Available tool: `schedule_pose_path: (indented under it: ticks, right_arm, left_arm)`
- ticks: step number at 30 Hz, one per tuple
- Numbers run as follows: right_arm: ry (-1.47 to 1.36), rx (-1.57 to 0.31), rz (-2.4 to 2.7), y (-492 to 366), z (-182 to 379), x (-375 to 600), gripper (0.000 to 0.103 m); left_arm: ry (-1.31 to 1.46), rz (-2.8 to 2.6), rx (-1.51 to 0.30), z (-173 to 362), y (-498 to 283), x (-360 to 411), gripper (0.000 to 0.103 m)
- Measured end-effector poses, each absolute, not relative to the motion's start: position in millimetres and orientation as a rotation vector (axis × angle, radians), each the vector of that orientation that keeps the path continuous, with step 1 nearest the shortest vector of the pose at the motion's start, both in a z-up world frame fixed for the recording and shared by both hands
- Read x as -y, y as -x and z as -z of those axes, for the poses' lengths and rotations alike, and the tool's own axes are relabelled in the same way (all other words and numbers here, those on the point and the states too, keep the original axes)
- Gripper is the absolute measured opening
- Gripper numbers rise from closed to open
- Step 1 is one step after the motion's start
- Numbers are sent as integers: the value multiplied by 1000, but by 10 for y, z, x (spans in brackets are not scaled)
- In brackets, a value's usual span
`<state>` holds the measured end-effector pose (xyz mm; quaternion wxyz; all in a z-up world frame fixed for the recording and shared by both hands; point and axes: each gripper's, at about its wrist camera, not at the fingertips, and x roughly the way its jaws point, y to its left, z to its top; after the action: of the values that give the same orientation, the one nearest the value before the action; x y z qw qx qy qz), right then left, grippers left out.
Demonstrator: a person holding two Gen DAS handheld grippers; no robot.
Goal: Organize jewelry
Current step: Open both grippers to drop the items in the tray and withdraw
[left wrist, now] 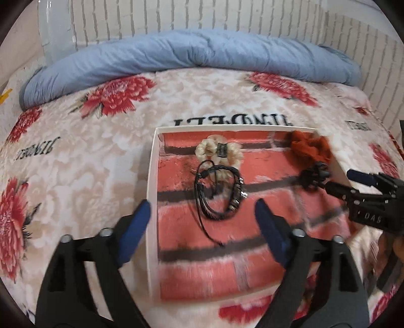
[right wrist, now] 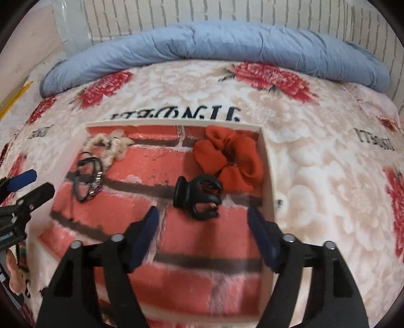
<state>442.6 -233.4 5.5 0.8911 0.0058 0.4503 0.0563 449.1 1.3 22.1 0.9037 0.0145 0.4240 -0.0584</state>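
Note:
A shallow white box (left wrist: 151,176) with a red brick-pattern lining lies on the bed. In it are a cream scrunchie (left wrist: 217,148), a black cord bracelet (left wrist: 219,194), an orange scrunchie (right wrist: 229,161) and a black claw clip (right wrist: 197,196). My left gripper (left wrist: 202,204) is open above the bracelet, which lies loose between and beyond the blue fingers. My right gripper (right wrist: 203,210) is open just short of the claw clip, not touching it. The left wrist view shows the right gripper (left wrist: 339,180) beside the clip (left wrist: 314,175).
The box (right wrist: 269,164) rests on a cream blanket with red flowers (left wrist: 75,164). A rolled blue quilt (left wrist: 189,50) lies along the far side under a white brick-pattern wall (right wrist: 202,12). A hand (right wrist: 14,272) shows at the lower left.

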Motion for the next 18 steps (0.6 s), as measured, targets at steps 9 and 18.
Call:
schedule_pose_path:
  ticks: [9,18]
  right_arm:
    - [-15,-865,-106,-3727,-664,2579,82]
    - [-43,-803,-112,-3183,-789,2531,82]
  left_arm:
    - [0,107,-798,-688,-3661,-335,98]
    - [-11,57,-750,-787,-3049,-692,98]
